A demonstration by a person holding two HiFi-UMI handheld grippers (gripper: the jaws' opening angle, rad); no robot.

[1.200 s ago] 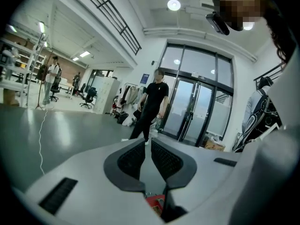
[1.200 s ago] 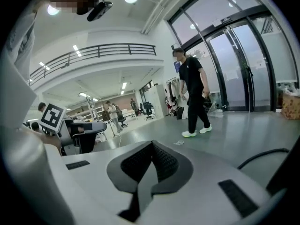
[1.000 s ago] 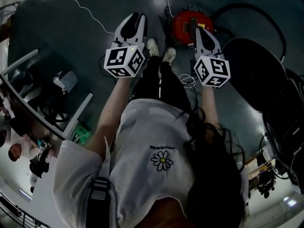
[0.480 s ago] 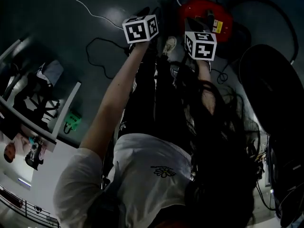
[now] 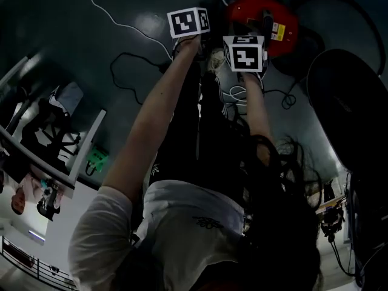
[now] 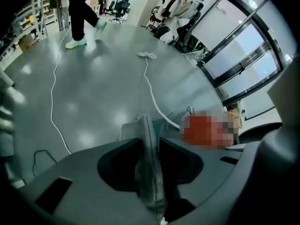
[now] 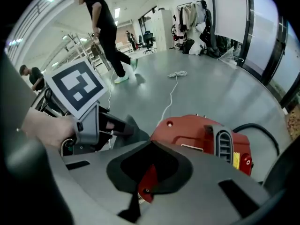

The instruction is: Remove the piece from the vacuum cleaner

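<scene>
The red vacuum cleaner point(image 5: 262, 14) stands on the grey floor ahead of the person's feet, and in the right gripper view the vacuum cleaner point(image 7: 201, 135) fills the middle, with a grey vent on top. Both marker cubes are held low beside it: the left cube point(image 5: 189, 22) and the right cube point(image 5: 244, 53). My left gripper point(image 6: 146, 125) points past the vacuum's left side, its grey fingers point(image 6: 152, 172) close together with nothing between them. A small red part point(image 7: 149, 184) shows in my right gripper's jaw recess; whether the pads press on it is hidden.
A black hose point(image 5: 339, 17) loops from the vacuum past a large black disc point(image 5: 345, 102). A white cable point(image 6: 54, 102) snakes over the floor, and loose cords point(image 5: 236, 96) lie by the person's feet. Another person point(image 7: 105, 27) walks at the back.
The person has bent further down and both grippers have moved forward and down to the vacuum, with the two cubes closer together.
</scene>
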